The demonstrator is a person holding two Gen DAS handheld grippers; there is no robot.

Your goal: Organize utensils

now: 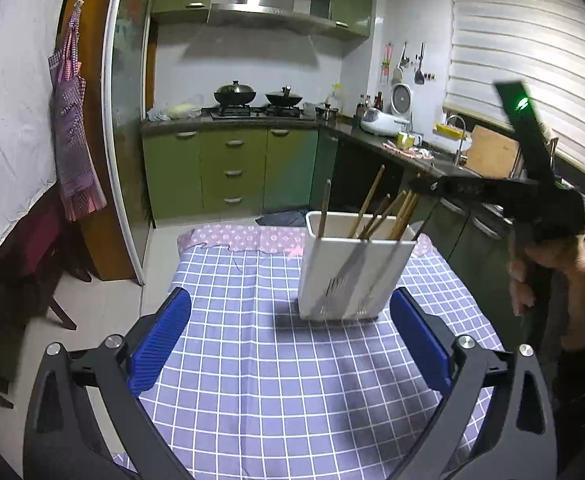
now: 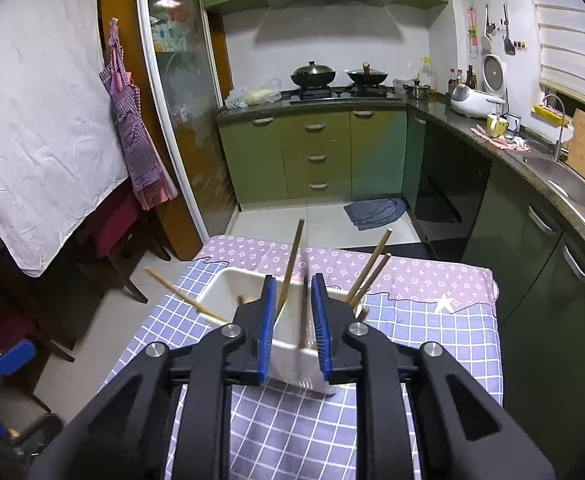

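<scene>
Dropping a chopstick (image 2: 302, 312) into the white utensil holder (image 2: 228, 286) on the bench: right gripper (image 2: 292, 312) fingers slightly parted around it; left gripper (image 1: 290, 336) fingers wide, empty, holder just ahead. Next: withdrawing upward, clear.

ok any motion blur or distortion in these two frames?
Left wrist view: right claw and hand smeared, room lines bowed by the fisheye. Right wrist view: chopstick between the claw's pads blurred, white holder sharp.

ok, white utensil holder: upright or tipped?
Upright. The white utensil holder stands flat on the checked tablecloth, open top up, with chopsticks sticking out.
</scene>
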